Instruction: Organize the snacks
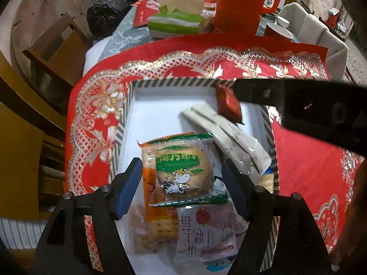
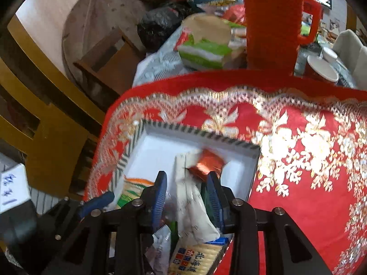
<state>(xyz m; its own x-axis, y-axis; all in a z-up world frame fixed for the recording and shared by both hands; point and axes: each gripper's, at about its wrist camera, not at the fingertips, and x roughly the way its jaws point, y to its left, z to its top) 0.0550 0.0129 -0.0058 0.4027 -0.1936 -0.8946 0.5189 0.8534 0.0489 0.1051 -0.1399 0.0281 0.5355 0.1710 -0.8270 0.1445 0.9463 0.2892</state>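
In the striped-rim box (image 1: 174, 83) on the red embroidered cloth (image 1: 305, 160) covering the table, the left wrist view shows most of the work apparently done: a green-labelled biscuit packet (image 1: 181, 169) lies over an orange cracker packet (image 1: 150, 197), a pink strawberry-print packet (image 1: 206, 231) sits at the box's near end, a long pale packet (image 1: 226, 135) runs diagonally toward the right wall, and a small red packet (image 1: 229, 102) sits near the far right corner, just beside the black body of the right gripper (image 1: 298, 105). The left gripper (image 1: 183, 188) hovers above the biscuit packet with its jaws spread wide and holding nothing. No loose snack shows on the visible cloth outside the box. In the right wrist view, the right gripper (image 2: 187, 199) is over the box (image 2: 197, 133) with its jaws parted and empty; the small red packet (image 2: 207, 163), blurred, lies just past their tips beside the long pale packet (image 2: 192, 201), and a cracker packet (image 2: 195, 259) with printed squares lies at the box's near end. I judge the gathering nearly complete; what remains, if anything, is tidying the overlapping packets, though the table's hidden parts may hold more.
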